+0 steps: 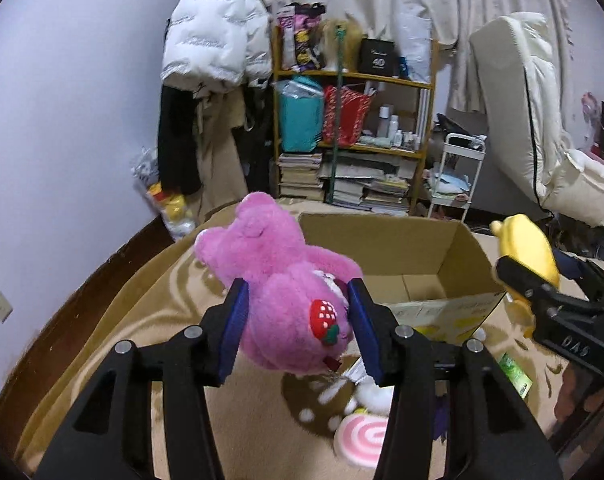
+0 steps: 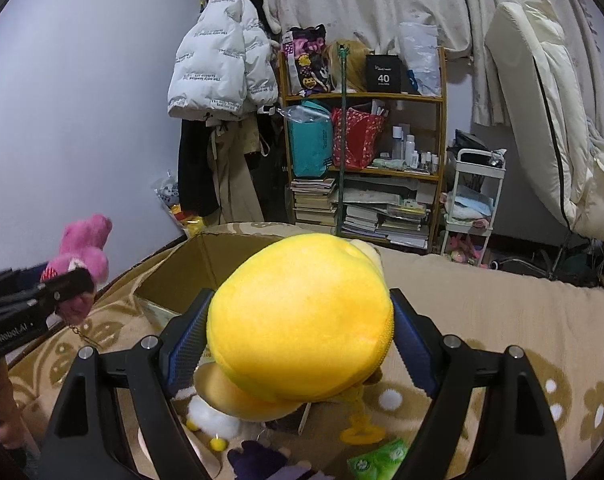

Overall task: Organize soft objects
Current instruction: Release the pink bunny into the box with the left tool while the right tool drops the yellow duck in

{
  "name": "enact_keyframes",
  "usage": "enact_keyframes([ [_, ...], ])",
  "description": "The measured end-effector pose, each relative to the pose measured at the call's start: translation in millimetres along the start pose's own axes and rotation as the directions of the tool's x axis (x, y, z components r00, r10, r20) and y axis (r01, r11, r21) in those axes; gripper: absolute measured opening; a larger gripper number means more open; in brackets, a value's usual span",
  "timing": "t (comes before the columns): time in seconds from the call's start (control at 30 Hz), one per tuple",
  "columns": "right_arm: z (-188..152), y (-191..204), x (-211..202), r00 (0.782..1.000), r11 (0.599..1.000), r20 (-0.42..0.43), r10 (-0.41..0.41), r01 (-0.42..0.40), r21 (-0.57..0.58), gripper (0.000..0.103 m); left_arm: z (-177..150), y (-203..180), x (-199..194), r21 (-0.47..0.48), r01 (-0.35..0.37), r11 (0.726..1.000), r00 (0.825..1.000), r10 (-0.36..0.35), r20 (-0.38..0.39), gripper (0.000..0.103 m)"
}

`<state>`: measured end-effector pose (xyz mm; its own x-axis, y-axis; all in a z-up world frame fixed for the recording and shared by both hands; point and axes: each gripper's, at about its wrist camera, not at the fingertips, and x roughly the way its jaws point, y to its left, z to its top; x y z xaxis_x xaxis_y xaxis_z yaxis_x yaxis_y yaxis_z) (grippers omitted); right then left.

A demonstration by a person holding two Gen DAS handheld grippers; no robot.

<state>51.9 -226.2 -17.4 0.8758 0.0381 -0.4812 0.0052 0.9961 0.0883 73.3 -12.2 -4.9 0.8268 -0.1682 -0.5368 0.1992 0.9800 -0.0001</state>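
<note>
Now the left tongs (image 1: 297,316) clamp the pink plush bear (image 1: 277,280) at frame centre; the right tongs (image 2: 302,336) squeeze the yellow plush (image 2: 302,320) above the cardboard box (image 2: 189,276).

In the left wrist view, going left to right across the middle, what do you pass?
Pink plush bear clamped in the left gripper → open cardboard box → yellow plush toy in the right gripper.
</note>
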Motion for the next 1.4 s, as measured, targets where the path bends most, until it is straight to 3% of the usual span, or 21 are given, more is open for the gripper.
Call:
enact_keyframes([
  [0.23, 6.5, 2.7, 23.0, 0.999, 0.999, -0.024, 0.023, -0.024, -0.029, 0.088, 23.5, -17.8, 28.5, 0.063, 0.026, 0.998, 1.000, -0.026, 0.003, 0.049],
  [0.6, 12.1, -19.5, 63.5, 0.995, 0.998, -0.083, 0.062, -0.062, 0.004, 0.088, 31.7, -38.9, 74.1, 0.100, 0.074, 0.992, 0.997, -0.071, -0.028, 0.050],
  [0.83, 6.6, -29.6, 78.8, 0.988, 0.994, -0.117, 0.104, -0.101, 0.027, 0.088, 19.6, -55.8, 94.9, 0.186, 0.047, 0.981, 0.997, -0.035, -0.068, 0.051],
  [0.93, 5.3, -30.4, 82.9, 0.984, 0.992, -0.126, 0.126, -0.122, 0.044, 0.089, 17.5, -62.0, 94.4, 0.209, 0.051, 0.977, 0.998, -0.040, -0.056, 0.060],
  [1.13, 4.0, -31.4, 81.0, 0.983, 0.989, -0.121, 0.141, -0.135, 0.054, 0.091, 14.2, -56.1, 90.8, 0.188, 0.022, 0.982, 0.998, -0.012, -0.057, 0.063],
  [1.2, 6.0, -30.9, 75.8, 0.986, 0.990, -0.102, 0.132, -0.128, 0.051, 0.101, 14.0, -50.6, 86.3, 0.179, -0.001, 0.984, 0.999, 0.010, -0.049, 0.064],
  [1.4, 9.2, -31.4, 59.6, 0.987, 0.988, -0.073, 0.141, -0.135, 0.074, 0.103, 16.7, -36.6, 69.3, 0.138, -0.017, 0.990, 0.999, 0.022, -0.034, 0.082],
])
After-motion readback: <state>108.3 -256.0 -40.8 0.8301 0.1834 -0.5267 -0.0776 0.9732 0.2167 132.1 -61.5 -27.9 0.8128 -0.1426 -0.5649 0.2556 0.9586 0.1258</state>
